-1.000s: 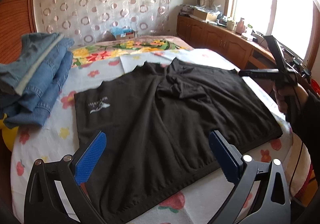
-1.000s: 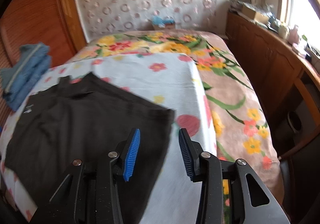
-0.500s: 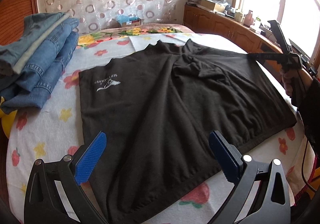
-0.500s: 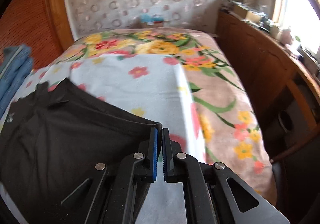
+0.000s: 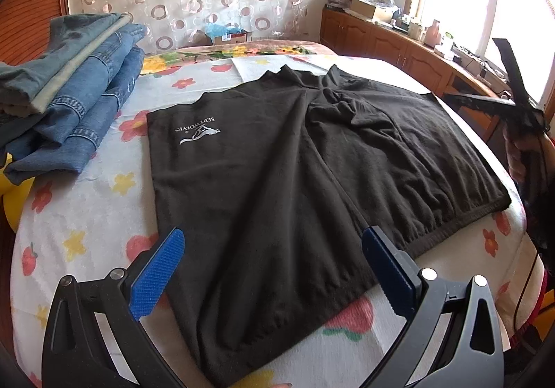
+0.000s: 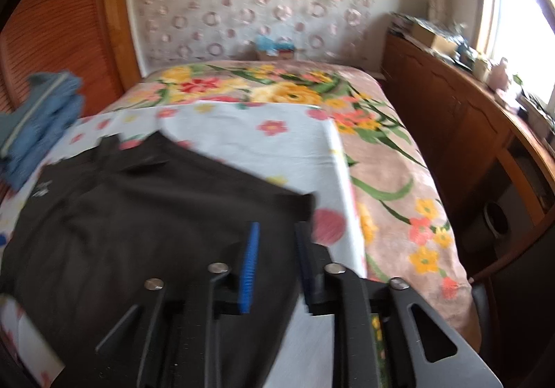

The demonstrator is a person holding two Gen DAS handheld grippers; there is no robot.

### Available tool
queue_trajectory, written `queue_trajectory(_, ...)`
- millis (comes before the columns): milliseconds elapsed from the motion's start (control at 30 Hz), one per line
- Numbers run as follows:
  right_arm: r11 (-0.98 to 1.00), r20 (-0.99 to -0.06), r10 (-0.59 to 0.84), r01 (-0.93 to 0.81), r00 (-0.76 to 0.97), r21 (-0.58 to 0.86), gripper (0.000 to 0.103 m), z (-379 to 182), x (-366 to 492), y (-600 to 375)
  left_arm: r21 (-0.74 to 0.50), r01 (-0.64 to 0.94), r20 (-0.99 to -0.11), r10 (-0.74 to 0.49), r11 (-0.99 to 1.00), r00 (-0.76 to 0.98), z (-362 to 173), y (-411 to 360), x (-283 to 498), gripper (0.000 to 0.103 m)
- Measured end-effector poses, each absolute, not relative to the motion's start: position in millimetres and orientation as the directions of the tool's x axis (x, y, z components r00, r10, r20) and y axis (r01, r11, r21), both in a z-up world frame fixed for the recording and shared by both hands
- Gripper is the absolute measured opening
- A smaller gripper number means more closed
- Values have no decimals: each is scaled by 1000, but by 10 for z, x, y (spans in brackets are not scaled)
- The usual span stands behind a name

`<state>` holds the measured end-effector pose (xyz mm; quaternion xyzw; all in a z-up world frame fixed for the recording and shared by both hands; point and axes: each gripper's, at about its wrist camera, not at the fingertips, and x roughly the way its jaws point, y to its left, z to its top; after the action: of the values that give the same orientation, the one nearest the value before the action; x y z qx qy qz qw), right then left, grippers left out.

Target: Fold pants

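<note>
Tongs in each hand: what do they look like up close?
Both the left tongs and right tongs are black plastic frames with triangular cut-outs, silver pivot bolts and ridged blue pads on the fingers. A dark sleeve and thin cable show at the right hand.

Bed (image 5: 86, 214) under a flowered sheet
Black pants (image 5: 295, 180) lie spread flat; folded jeans (image 5: 76, 103) are stacked beside them.

Both wrist cams face down-forward — sharing black pants (image 5: 312, 162) on bed (image 6: 270, 145).

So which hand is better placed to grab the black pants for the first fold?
Probably the left gripper: its open fingers straddle the black pants. The right gripper, just reopened, holds nothing.
</note>
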<state>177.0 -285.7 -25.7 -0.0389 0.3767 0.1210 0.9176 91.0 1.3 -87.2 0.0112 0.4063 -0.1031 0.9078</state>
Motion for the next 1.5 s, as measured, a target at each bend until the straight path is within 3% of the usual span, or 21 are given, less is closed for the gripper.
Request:
queue_trajectory(367,927,-667,328,-365,669,90,40,-338,464,-3011,-51,141,-731,-133,989,669,-858,305,624,102)
queue_trajectory(967,941,-718,299,-317,629,114,40,-271,-331,-3563,-46,100,-761,-100,994,641,-1078,432,532,102)
queue_trajectory(1100,942,-704,294,-322,646,98,15,-210,-306,-3554,-44,102,-759,-100,994,643,-1082,433,527,102)
queue_trajectory(1167,942,-702,288,-325,651,85,10,-210,-315,-3555,-45,102,-758,-101,994,644,-1081,437,523,102)
queue_trajectory(1333,935,-687,327,-328,649,135,8,-246,-292,-3508,-54,99,-753,-105,994,650,-1083,440,502,101)
queue_trajectory(1500,936,-703,323,-326,634,135,8,-313,-243,-3435,-106,85,-741,-136,991,657,-1042,532,432,93)
